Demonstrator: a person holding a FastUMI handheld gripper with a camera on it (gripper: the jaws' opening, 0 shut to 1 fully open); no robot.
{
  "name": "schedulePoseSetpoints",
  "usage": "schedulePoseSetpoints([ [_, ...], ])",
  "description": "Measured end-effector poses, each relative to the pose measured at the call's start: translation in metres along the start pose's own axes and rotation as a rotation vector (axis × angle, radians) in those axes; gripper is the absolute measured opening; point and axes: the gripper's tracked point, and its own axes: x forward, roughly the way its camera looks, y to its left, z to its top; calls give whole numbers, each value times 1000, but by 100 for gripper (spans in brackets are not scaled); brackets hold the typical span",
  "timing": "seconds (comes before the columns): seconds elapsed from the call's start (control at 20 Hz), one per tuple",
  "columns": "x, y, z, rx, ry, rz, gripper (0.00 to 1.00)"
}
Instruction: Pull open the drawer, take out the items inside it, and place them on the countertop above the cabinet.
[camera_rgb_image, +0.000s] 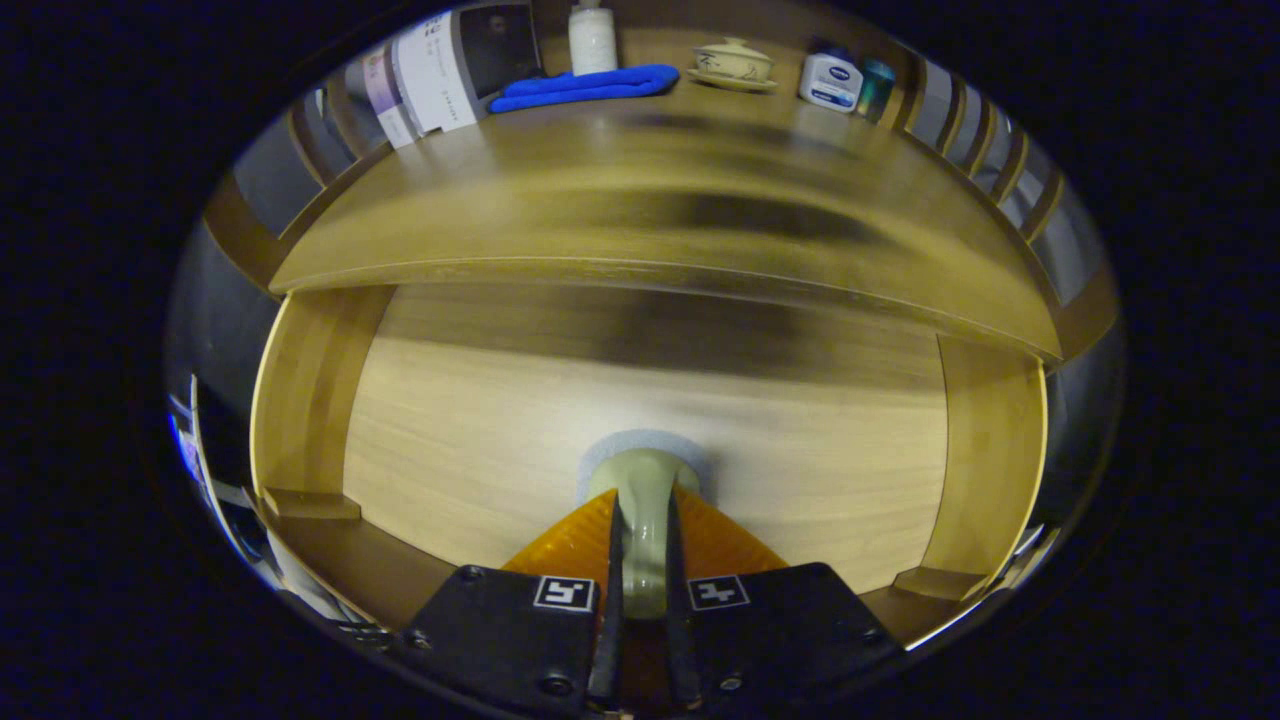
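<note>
My claw (641, 545) is clamped on the drawer's knob (643, 480), at 12 o'clock. This is the pulling step. Next I pull straight back.

The drawer front (650, 420) is pale blond wood with fine grain running across it; its knob (645, 520) is a milky grey-green, kind of jade-looking, sitting on a light grey round base; the tool (642, 560) is pinched onto that knob, one finger each side. The desk (650, 210) up top is a warmer honey-tan wood with a dark smeary shadow across it; the cabinet's side posts are the same honey tone. At the back there's a bright royal-blue cloth (585, 87); a white bottle (592, 40); a cream lidded cup (735, 62) with a faint dark pattern; a white jar (830, 82) with a dark blue label and cap; a teal can (875, 88).
</note>
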Motion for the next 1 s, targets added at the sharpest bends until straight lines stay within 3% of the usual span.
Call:
schedulePoseSetpoints([
  [0.45,-53,-4,15,7,-80,49,18],
  [1.0,-137,-20,110,38,-247,46,18],
])
